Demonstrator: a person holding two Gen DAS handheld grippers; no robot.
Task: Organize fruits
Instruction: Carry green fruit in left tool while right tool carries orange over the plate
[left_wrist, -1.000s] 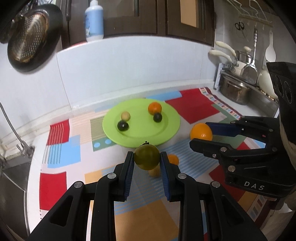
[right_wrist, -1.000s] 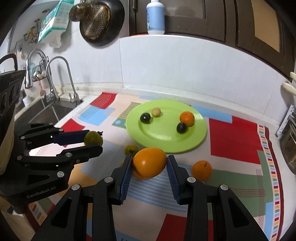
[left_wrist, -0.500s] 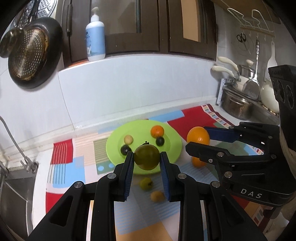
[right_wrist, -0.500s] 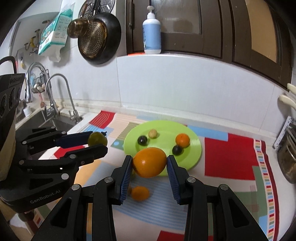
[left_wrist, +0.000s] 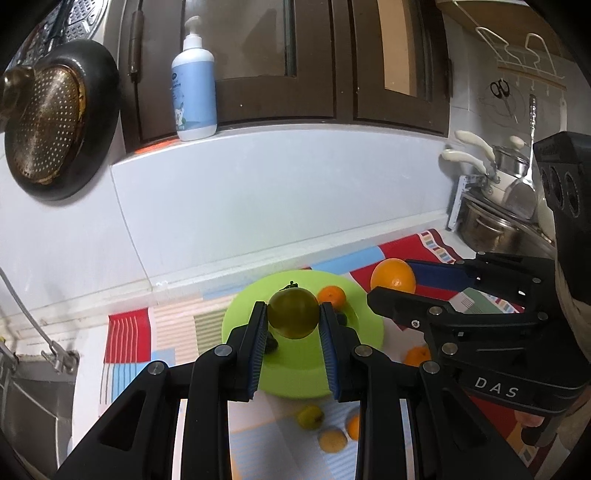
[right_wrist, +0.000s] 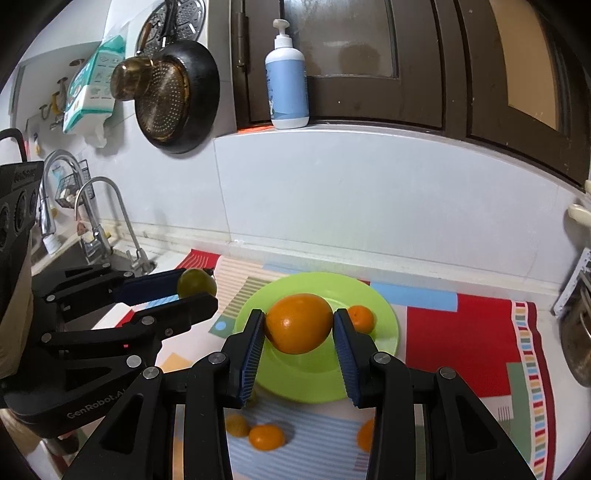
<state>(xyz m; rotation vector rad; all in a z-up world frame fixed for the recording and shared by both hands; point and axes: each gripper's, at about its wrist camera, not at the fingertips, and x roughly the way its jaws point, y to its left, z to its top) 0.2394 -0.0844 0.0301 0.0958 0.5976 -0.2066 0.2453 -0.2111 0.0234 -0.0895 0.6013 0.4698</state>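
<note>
Fruit is sitting in both grippers, and each view is showing it above the green plate

Left wrist view: the left gripper (left_wrist: 293, 325) is pointing forward and downward over the counter, its blue pads clamping a dark green fruit (left_wrist: 293, 313) by its two sides, stem uppermost. Beyond and below it the green plate (left_wrist: 365, 332) is lying on the patterned mat (left_wrist: 129, 325), with a small orange fruit (left_wrist: 331, 296) on its far part. To the right, the right gripper (left_wrist: 397, 286) is reaching in from the side, its fingers pressing on a large orange (left_wrist: 393, 276). On the mat nearer than the plate, a small green fruit (left_wrist: 310, 416) and a small yellow fruit (left_wrist: 332, 439) are lying close together

Right wrist view: the right gripper (right_wrist: 299, 330) is angling down toward the plate (right_wrist: 384, 314), its pads squeezing the large orange (right_wrist: 299, 323) at left and right. The small orange fruit (right_wrist: 361, 317) is sitting on the plate just right of it. At left, the left gripper (right_wrist: 197, 290) is stretching in level with it, closed on the dark green fruit (right_wrist: 195, 282), with the sink tap (right_wrist: 110, 218) behind. Two small orange fruits (right_wrist: 266, 436) are resting on the near part of the mat (right_wrist: 461, 332)
</note>
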